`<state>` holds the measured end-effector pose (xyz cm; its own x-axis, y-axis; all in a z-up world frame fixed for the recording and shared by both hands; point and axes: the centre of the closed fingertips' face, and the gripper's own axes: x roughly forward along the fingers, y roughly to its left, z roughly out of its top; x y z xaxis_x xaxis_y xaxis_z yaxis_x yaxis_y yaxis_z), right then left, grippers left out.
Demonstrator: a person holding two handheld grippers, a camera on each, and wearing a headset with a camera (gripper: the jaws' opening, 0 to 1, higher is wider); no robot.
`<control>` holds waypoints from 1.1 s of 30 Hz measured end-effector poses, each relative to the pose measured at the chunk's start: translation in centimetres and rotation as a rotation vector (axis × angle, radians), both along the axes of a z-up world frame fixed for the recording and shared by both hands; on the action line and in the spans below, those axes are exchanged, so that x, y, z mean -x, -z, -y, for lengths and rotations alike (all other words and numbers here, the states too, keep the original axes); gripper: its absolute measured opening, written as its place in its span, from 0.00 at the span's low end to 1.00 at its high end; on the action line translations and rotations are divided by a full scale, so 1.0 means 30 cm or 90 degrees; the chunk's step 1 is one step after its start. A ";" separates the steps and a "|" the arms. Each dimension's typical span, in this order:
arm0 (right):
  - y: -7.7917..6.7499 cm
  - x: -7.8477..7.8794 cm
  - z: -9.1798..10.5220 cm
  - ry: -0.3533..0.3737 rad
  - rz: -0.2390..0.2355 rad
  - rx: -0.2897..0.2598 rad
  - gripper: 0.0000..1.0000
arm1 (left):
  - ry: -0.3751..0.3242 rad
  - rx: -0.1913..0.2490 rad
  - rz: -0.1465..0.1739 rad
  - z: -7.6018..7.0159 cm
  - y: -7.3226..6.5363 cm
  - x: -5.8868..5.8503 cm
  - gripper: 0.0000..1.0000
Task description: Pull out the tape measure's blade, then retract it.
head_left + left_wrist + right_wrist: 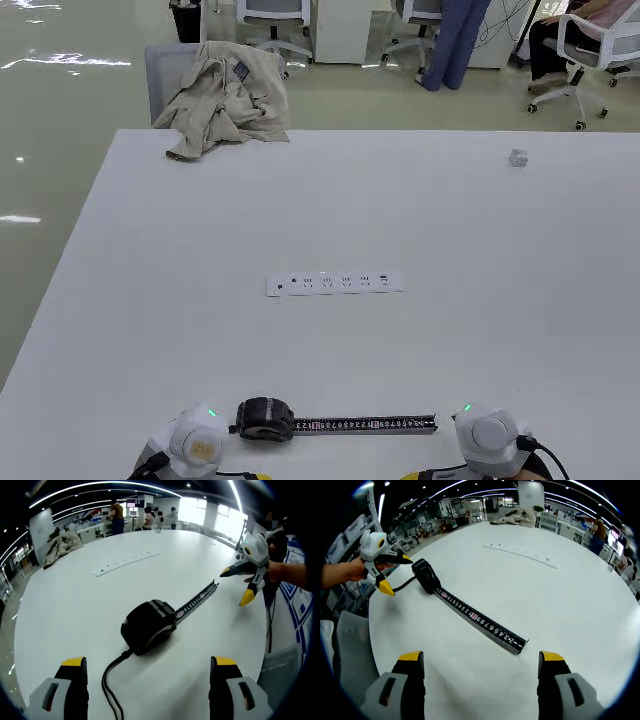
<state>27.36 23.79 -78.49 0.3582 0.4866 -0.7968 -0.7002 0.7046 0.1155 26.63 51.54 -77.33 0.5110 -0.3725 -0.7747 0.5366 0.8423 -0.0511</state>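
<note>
low in the head view the blade [365,425] lies left to right: case [149,626] just ahead of the left gripper [150,662], tip [519,645] nearer the right gripper [481,656]; both grippers gape empty.

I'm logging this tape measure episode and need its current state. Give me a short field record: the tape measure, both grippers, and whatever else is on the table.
case: black, near the front edge of the table
blade: pulled out, lying flat
left gripper: open, facing the case, not touching it
right gripper: open, facing the blade's end, not touching it
other items: power strip mid-table; jacket beyond the far edge
task state: blade out, not yet retracted
</note>
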 end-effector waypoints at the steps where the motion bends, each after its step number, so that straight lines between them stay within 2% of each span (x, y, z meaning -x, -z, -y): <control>1: -0.001 0.006 -0.002 0.000 0.000 0.000 0.97 | -0.005 0.005 -0.002 0.003 -0.002 0.002 1.00; 4: -0.003 0.019 -0.007 0.007 -0.002 -0.007 0.97 | -0.023 0.001 0.005 0.001 0.002 0.008 1.00; 10: 0.001 0.057 -0.017 0.016 -0.011 -0.011 0.98 | -0.067 0.014 -0.009 0.007 0.010 0.031 1.00; 13: -0.007 0.069 -0.020 0.025 -0.008 -0.012 0.98 | -0.085 0.019 -0.012 0.009 0.014 0.041 1.00; 17: -0.011 0.072 -0.017 0.034 -0.002 -0.012 0.99 | -0.107 0.018 -0.006 0.008 0.012 0.048 1.00; 21: -0.021 0.084 -0.028 0.037 0.002 -0.011 0.99 | -0.114 0.012 -0.005 0.009 0.010 0.060 1.00; 23: -0.028 0.090 -0.034 0.038 0.005 -0.009 0.99 | -0.130 0.017 -0.012 0.004 0.006 0.069 1.00; 25: -0.031 0.098 -0.040 0.040 0.005 -0.012 0.99 | -0.145 0.013 -0.010 -0.008 0.001 0.074 1.00; 27: -0.039 0.104 -0.043 0.047 0.005 -0.009 0.99 | -0.159 -0.007 -0.019 -0.027 0.010 0.085 1.00; 28: -0.033 0.112 -0.034 0.045 0.004 0.014 0.99 | -0.162 -0.019 -0.019 -0.035 0.015 0.090 1.00; 29: -0.035 0.116 -0.043 0.044 0.006 0.011 0.99 | -0.165 -0.021 -0.020 -0.035 0.011 0.096 1.00; 30: -0.048 0.119 -0.061 0.056 0.005 -0.008 0.99 | -0.172 -0.018 -0.020 -0.037 0.007 0.101 1.00; 33: -0.053 0.131 -0.077 0.060 0.008 -0.009 0.99 | -0.188 -0.014 -0.023 -0.043 0.008 0.113 1.00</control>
<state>23.42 26.10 -76.90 0.4123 0.4612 -0.7857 -0.6323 0.7657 0.1176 23.24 52.81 -77.56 0.5664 -0.1939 -0.8010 0.2656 0.9630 -0.0452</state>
